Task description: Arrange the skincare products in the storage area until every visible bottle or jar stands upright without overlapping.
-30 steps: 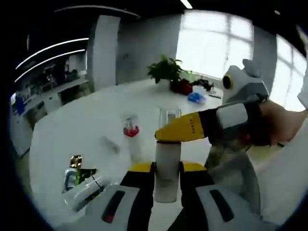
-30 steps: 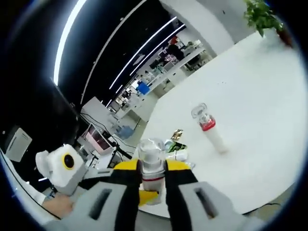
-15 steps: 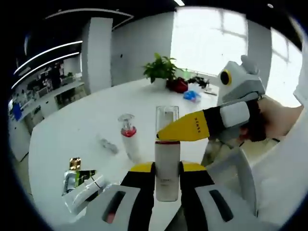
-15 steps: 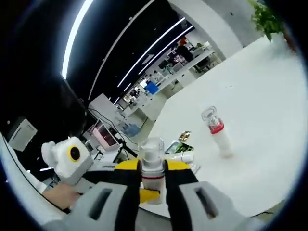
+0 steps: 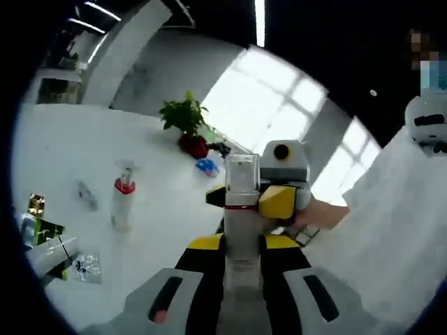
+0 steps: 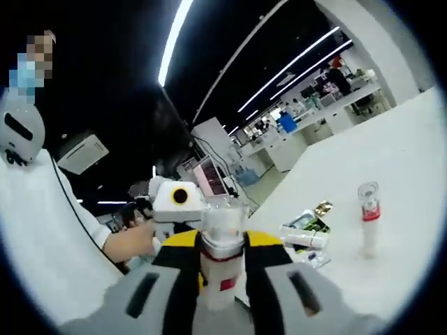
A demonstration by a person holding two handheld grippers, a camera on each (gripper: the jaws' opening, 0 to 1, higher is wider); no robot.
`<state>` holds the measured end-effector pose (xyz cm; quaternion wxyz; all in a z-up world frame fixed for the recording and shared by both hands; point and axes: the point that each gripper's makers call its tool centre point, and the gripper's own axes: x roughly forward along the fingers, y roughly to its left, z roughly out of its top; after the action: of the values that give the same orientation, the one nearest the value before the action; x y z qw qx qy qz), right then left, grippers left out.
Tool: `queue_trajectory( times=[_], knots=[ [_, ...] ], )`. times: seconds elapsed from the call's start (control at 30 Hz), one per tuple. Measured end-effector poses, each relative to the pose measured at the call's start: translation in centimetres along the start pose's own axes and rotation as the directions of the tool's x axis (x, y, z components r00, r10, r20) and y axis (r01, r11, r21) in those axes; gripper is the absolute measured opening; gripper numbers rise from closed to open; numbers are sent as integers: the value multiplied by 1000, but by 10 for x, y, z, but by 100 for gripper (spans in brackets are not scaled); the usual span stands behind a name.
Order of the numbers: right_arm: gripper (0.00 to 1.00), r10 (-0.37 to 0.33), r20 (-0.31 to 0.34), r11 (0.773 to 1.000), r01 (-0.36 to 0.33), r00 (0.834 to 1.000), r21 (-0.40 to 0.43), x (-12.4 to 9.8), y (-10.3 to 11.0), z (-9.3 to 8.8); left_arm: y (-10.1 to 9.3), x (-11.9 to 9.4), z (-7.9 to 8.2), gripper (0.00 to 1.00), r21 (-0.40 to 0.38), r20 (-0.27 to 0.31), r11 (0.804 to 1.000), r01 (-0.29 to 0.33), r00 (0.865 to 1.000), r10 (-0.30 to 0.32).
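A white bottle (image 5: 242, 237) with a red ring and a clear cap (image 5: 242, 174) stands up between the yellow tips of my left gripper (image 5: 243, 244), which is shut on its body. My right gripper (image 5: 246, 200) comes in from behind and is shut on the same bottle at the red neck; a hand (image 5: 323, 213) holds it. In the right gripper view, my right gripper (image 6: 222, 242) clamps just under the clear cap (image 6: 223, 222). A second, like bottle (image 5: 123, 204) (image 6: 367, 218) stands upright on the white table (image 5: 63, 153), apart from both grippers.
Foil packets (image 5: 36, 209) and a white tube (image 6: 304, 239) lie on the table's near left. A potted plant (image 5: 186, 120) and a blue item (image 5: 206, 166) sit at the far end. A person in white (image 5: 398, 230) stands close on the right.
Both views have swung upward and rolled, so the table sits lower and to the side. The right gripper now shows end-on behind the neck instead of side-on. Both keep their hold.
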<state>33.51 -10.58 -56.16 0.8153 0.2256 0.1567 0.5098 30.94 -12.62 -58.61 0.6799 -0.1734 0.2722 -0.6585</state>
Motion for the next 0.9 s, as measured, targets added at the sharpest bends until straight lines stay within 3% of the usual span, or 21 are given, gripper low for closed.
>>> queue_trajectory(
  times=[0.1, 0.2, 0.3, 0.43, 0.57, 0.9],
  knots=[
    [23, 63, -16, 998, -63, 998, 0, 0, 11, -1, -12, 1, -2, 16, -3, -20, 998, 68, 997, -68],
    [22, 50, -4, 999, -50, 999, 5, 0, 9, 2, -10, 2, 1, 16, -21, -7, 997, 70, 997, -71],
    [22, -29, 5, 999, 29, 1000, 28, 1, -6, 2, 1, 3, 3, 17, -8, 4, 1000, 15, 1000, -15],
    [21, -118, -10, 993, 119, 993, 16, 4, -22, -5, 17, 9, -2, 18, 51, -47, 994, -94, 994, 96],
    [21, -182, -40, 983, 181, 983, -16, 8, -31, -13, 31, 14, -11, 20, 108, -103, 975, -195, 973, 206],
    [21, -257, -64, 966, 256, 964, -24, 12, -44, -19, 49, 15, -16, 22, 247, -117, 896, -369, 907, 405]
  ],
)
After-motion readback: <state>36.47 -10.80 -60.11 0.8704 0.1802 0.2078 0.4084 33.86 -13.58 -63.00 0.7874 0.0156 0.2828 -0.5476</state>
